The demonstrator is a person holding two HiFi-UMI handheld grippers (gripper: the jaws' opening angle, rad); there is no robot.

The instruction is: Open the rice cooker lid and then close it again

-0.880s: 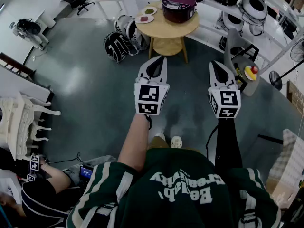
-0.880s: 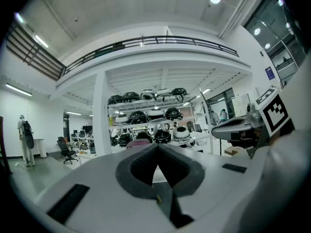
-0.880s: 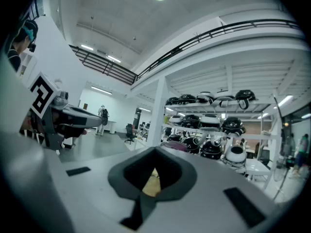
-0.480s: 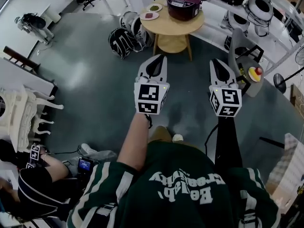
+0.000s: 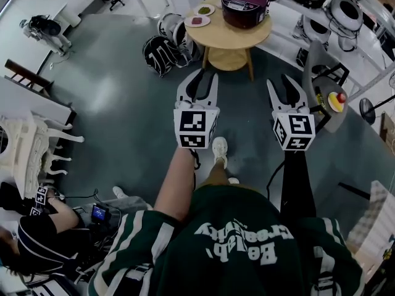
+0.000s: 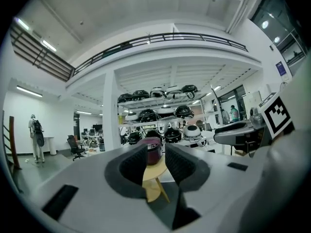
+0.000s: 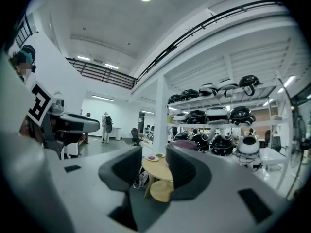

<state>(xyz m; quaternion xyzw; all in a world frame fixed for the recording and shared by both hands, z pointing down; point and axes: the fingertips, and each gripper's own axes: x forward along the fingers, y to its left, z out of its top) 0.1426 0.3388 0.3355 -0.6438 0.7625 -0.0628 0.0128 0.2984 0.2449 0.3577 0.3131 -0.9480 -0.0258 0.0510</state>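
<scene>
**Cooker** (image 5: 245, 4): dark purple, lid down, at the top of the head view, right of centre. It stands on the round wooden table (image 5: 228, 39). Nothing touches it. It sits a little lower in frame than half a second ago, so the person is nearer, though a stretch of grey floor lies between.

**Plates** (image 5: 197, 21): two, on the table's left edge, beside the cooker.

**Left gripper** (image 5: 205, 77): centre frame, held level, aimed towards the table. The jaws are spread and empty. In the left gripper view the cooker shows far off through the gap.

**Right gripper** (image 5: 281, 84): right of centre, level, jaws likewise spread and empty. In its own view the table and plates show between them.

**Change:** in both earlier head views each pair of jaws met at the tips; now both stand apart.

**Shoe** (image 5: 219, 150): a white shoe has stepped forward, low between the grippers.

**Reading:** the approach is still under way, and the jaws look made ready for the lid. Neither the opening nor the closing has begun. The distance must be closed first.
</scene>
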